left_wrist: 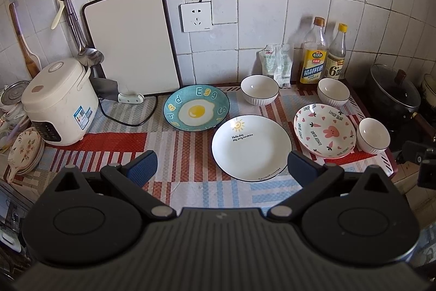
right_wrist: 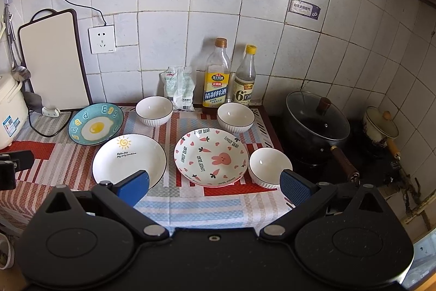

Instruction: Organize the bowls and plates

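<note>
Three plates lie apart on the patterned cloth: a blue egg plate, a white sun plate and a pink rabbit plate. Three white ribbed bowls stand near them: one at the back middle, one by the bottles, one at the right edge. My left gripper is open and empty, above the cloth before the sun plate. My right gripper is open and empty, before the rabbit plate.
A rice cooker and cutting board stand at the left. Two bottles and a packet stand by the tiled wall. A lidded black pot and small pan sit on the stove at right.
</note>
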The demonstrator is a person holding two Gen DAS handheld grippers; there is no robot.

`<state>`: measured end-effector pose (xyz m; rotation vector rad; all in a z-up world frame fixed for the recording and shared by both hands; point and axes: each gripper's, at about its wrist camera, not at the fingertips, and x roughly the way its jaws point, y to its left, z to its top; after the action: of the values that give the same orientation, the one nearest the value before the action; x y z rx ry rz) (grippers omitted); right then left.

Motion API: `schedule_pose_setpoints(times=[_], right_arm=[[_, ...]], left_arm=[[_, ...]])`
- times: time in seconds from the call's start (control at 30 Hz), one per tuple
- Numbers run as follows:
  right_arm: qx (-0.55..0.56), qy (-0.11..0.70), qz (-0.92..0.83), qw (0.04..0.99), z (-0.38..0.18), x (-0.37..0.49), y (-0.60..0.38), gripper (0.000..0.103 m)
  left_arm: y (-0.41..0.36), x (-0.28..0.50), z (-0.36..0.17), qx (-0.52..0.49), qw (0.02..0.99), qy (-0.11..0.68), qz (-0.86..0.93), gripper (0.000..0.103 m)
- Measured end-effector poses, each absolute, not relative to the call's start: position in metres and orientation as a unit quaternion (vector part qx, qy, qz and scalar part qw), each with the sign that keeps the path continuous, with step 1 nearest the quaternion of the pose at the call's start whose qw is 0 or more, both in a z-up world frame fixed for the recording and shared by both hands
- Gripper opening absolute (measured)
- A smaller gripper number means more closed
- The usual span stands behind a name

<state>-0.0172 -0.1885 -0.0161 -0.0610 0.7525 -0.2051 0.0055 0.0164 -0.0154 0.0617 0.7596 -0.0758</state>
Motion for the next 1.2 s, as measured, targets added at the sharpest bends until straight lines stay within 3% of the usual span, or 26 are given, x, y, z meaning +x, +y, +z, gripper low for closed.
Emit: schedule_pose_setpoints(times=[0.47,0.77,1.2], right_arm=[[-0.030,0.366,-0.100,0.925,-0.016,-0.017,-0.192,0.103],[-0.056,0.312,-0.008,0.948,-0.010,-0.004,-0.188,0.103],[0.040,0.383,0.071,0.920,-0.071,0.079,-0.175,0.102]], left_arm=[[0.014,0.011,-0.012,0.038,0.925,0.376,-0.045,0.103],[0.028,0.043,0.006,0.064,0.928,0.354,-0.094,0.103],[0.024,0.130,-0.045,0.101,0.888,0.426,-0.141,0.103]])
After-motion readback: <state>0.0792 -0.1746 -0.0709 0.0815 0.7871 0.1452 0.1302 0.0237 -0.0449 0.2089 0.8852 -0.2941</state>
